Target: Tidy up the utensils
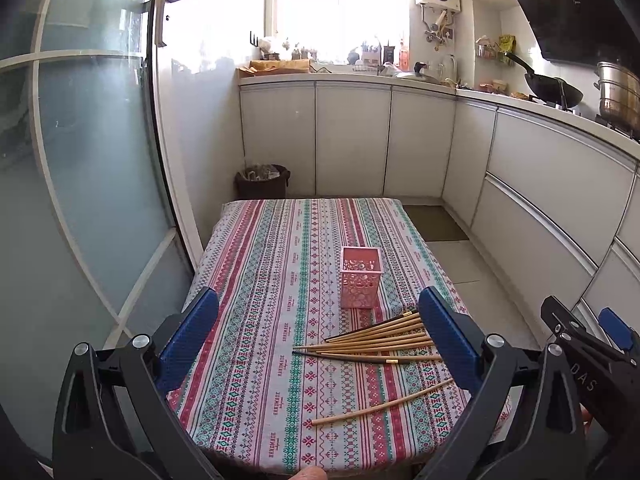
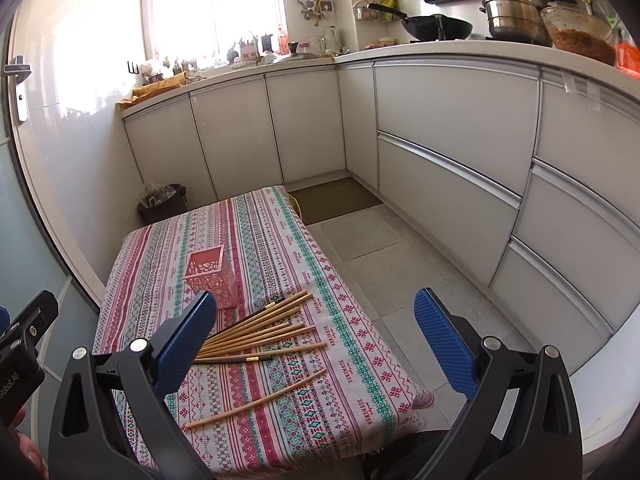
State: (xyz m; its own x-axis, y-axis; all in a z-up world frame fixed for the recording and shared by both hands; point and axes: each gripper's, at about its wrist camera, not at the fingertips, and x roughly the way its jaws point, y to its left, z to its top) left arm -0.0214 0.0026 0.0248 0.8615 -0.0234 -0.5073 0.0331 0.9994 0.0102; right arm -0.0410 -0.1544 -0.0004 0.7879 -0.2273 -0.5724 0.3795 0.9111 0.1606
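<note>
Both tongs — left tongs [image 1: 318,330] and right tongs [image 2: 316,334] — gape wide and empty above the counter [image 1: 256,264]; chopsticks [image 1: 376,340] lie fanned near the pink holder [image 1: 360,278] — pinch one mid-shaft, squarely.

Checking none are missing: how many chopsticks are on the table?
10, roughly: nine in a fan beside the pink holder, one lone chopstick nearer the table edge. Overlaps may hide some.

Sunlit window [image 1: 340,4] over white cabinets [image 2: 452,120] — tiled floor [image 2: 400,280].
</note>
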